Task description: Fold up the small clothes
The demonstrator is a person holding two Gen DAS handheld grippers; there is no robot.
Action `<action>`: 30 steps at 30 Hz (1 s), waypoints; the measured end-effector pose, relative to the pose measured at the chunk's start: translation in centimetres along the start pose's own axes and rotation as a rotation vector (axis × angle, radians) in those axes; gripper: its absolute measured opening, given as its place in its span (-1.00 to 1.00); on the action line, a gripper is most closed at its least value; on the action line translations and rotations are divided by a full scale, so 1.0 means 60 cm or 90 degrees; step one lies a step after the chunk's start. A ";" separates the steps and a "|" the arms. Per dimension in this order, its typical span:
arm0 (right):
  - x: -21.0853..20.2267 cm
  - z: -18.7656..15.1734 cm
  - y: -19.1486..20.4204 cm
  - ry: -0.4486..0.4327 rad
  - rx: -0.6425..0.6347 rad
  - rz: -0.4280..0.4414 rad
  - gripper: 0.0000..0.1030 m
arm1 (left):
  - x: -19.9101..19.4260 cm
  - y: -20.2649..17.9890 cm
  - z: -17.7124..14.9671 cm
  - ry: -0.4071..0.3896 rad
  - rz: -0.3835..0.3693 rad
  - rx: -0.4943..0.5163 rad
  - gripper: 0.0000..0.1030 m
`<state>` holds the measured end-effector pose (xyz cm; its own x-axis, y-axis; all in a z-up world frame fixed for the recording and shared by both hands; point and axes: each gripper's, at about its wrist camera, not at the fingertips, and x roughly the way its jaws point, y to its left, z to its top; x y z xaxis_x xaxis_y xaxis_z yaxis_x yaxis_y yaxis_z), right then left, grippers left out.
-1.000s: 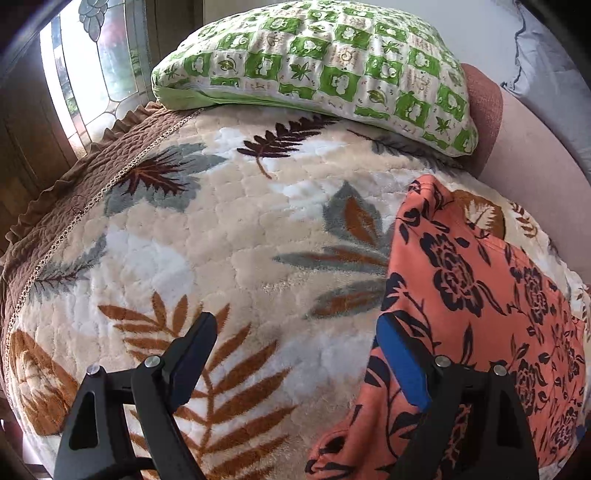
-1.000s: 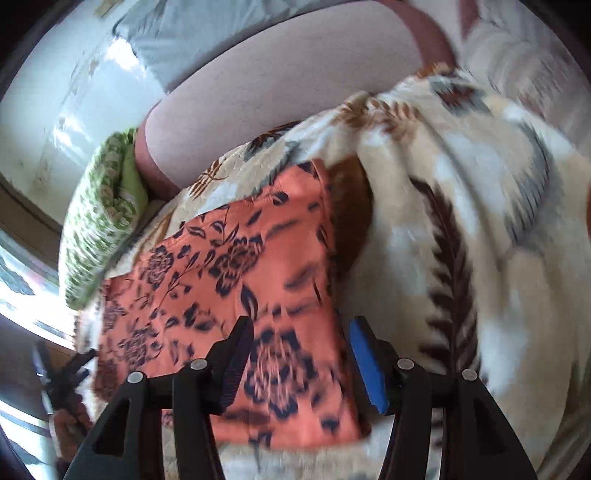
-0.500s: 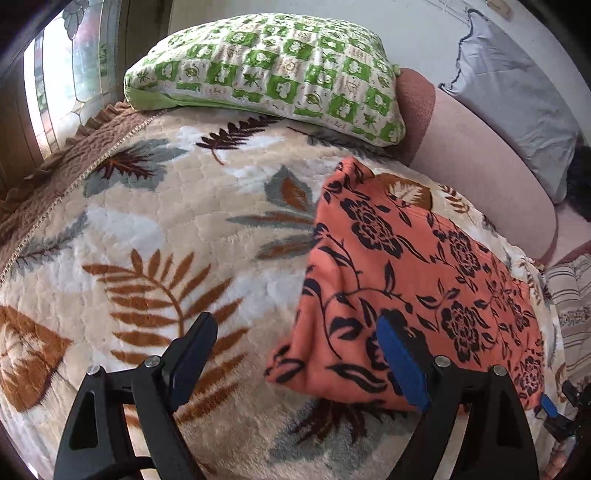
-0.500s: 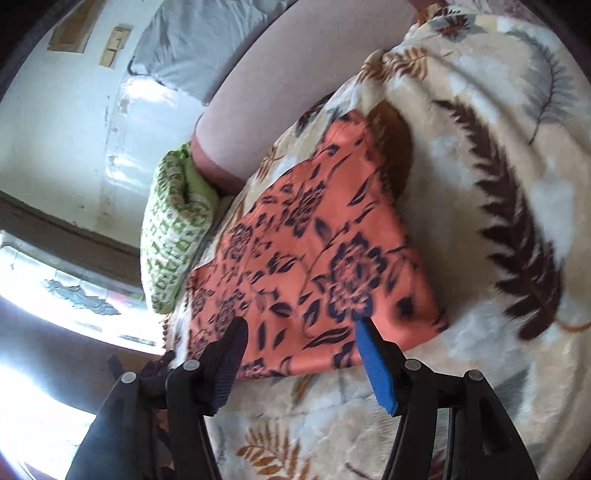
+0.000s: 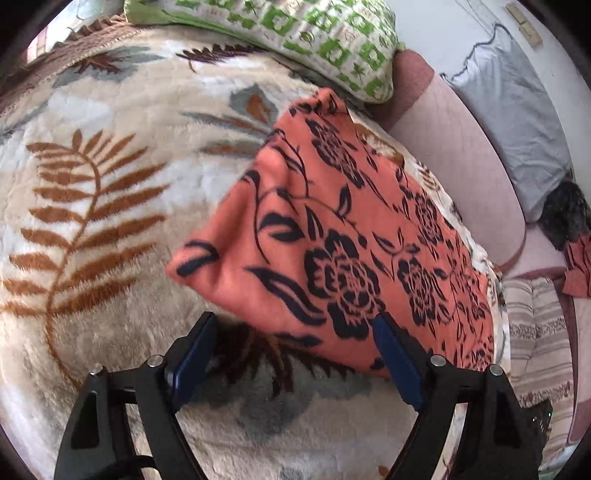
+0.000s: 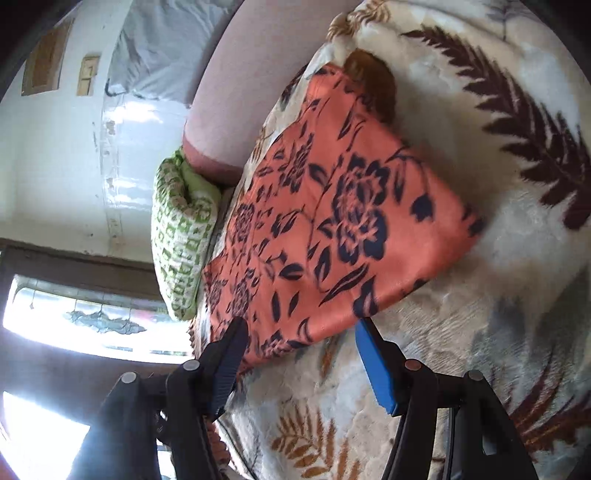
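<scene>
Daylight pours through the window (image 6: 74, 325), blown out to glare; fisheye edges bend and darken; slight motion blur throughout.

Orange cloth (image 5: 332, 236) with black flowers; green-checked pillow (image 5: 295, 33).

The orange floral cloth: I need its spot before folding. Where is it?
The orange floral cloth lies on the leaf-print blanket, just below the green pillow, ahead of both grippers.
</scene>
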<state>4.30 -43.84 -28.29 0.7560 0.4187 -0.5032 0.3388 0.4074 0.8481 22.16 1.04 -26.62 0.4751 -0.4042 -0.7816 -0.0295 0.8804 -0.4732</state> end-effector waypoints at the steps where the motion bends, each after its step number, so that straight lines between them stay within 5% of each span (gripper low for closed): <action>1: -0.002 0.006 -0.010 -0.008 0.018 -0.001 0.25 | 0.004 -0.001 0.003 -0.006 0.011 0.001 0.53; 6: 0.005 0.029 -0.055 -0.033 0.100 -0.029 0.24 | 0.020 -0.006 0.023 -0.021 0.031 -0.007 0.40; 10: 0.007 0.046 -0.047 -0.068 0.093 -0.042 0.24 | 0.026 0.001 0.039 -0.032 0.011 -0.037 0.40; 16: 0.031 0.071 -0.030 -0.098 0.054 -0.064 0.26 | 0.037 0.007 0.054 -0.048 0.028 -0.046 -0.13; 18: 0.036 0.076 -0.024 -0.110 0.041 -0.069 0.16 | 0.038 0.009 0.056 -0.052 0.029 -0.050 -0.27; 20: 0.043 0.080 -0.021 -0.109 0.027 -0.088 -0.42 | 0.038 0.007 0.056 -0.058 0.028 -0.052 -0.46; 21: 0.045 0.081 -0.020 -0.110 0.025 -0.094 -0.42 | 0.037 0.007 0.056 -0.060 0.024 -0.051 -0.50; 30: 0.010 0.031 0.099 -0.203 -0.229 -0.200 -0.56 | -0.025 -0.026 0.042 -0.118 0.013 0.022 -0.63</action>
<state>7.81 -42.67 -23.22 0.8002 -0.0109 -0.5996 0.4054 0.7466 0.5274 23.72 0.93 -23.66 0.6286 -0.3367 -0.7010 -0.0119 0.8971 -0.4416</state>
